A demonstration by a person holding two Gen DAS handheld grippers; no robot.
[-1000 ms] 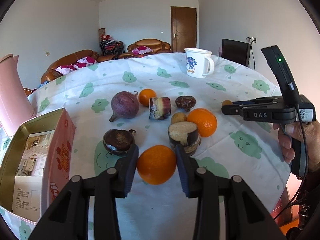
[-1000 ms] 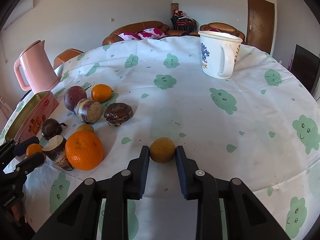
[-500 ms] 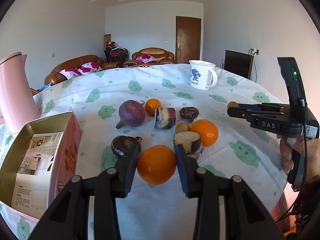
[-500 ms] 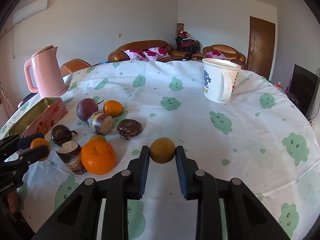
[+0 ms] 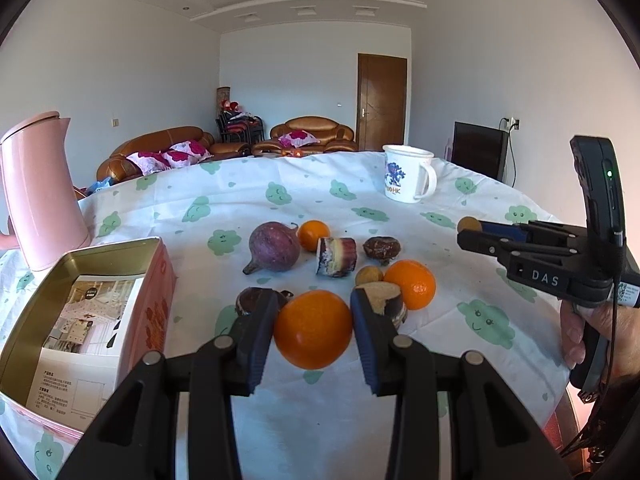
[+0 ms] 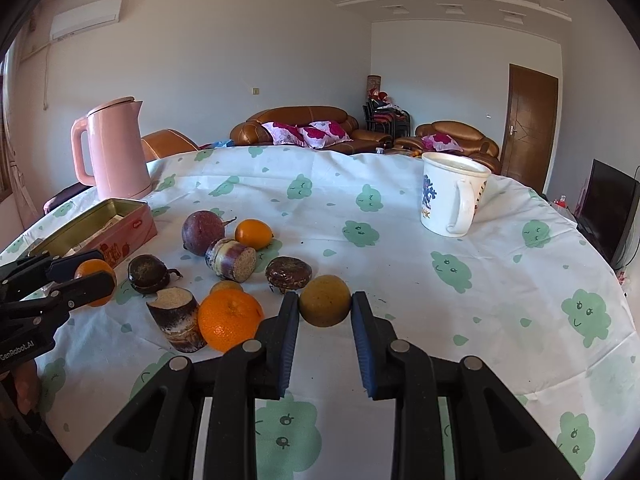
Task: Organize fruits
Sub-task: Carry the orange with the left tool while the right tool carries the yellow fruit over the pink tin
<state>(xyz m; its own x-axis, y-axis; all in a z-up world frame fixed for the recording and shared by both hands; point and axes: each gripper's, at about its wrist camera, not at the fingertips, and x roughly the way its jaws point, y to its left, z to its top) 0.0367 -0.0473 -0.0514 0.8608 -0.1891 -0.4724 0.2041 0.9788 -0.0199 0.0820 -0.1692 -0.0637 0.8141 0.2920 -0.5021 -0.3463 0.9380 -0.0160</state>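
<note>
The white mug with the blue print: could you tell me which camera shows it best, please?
The right wrist view: the white mug is nearer and larger, showing handle, rim and blue print. The left wrist view shows it complete but smaller and farther back.

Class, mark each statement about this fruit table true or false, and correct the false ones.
1. The left gripper is clamped on a round orange fruit. True.
2. The right gripper is empty. False: it holds a small yellow-brown round fruit.
3. The white printed mug lies on its side. False: it stands upright.
4. The open pink tin box holds printed paper. True.
5. The pink kettle stands beyond the tin. True.
</note>
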